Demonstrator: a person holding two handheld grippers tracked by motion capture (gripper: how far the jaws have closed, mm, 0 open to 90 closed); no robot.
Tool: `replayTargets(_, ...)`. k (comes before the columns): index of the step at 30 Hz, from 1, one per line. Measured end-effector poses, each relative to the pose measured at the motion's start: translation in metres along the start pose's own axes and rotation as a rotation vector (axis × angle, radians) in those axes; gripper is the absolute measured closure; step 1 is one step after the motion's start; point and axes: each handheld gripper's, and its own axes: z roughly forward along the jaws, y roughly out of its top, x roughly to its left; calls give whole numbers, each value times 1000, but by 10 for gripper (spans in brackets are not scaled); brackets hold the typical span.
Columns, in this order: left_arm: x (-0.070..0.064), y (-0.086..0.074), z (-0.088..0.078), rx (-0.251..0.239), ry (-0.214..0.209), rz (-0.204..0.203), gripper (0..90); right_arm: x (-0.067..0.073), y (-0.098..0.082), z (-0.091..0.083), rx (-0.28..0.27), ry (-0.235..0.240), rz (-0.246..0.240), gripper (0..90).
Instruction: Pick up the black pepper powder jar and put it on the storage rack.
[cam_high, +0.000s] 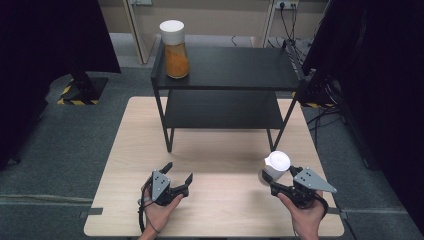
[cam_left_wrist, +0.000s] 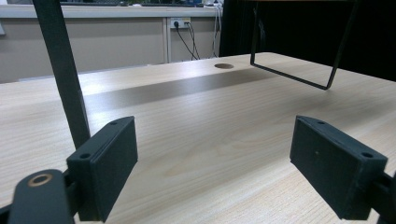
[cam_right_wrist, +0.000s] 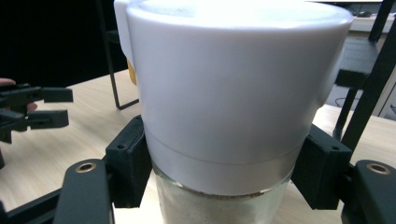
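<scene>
The right gripper (cam_high: 274, 181) is clamped on a white-lidded jar (cam_high: 274, 167) of pale powder, its jaws pressing the jar's sides just under the lid (cam_right_wrist: 224, 79), at the near right of the wooden table (cam_high: 125, 165). The left gripper (cam_high: 176, 176) stands well apart at the near left, jaws spread with nothing between them. A second jar (cam_high: 174, 49), with orange contents, stands on the left end of the black shelf (cam_high: 235, 67). No readable writing on either jar.
</scene>
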Motion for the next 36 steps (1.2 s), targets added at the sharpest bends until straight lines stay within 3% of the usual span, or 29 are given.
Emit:
replayTargets(25,-1,0,0,0,1,4,142,-7,29,4,-71,-26,4,309)
replayTargets(36,-1,0,0,0,1,5,142,-11,52,6,-94,-35,-14,309)
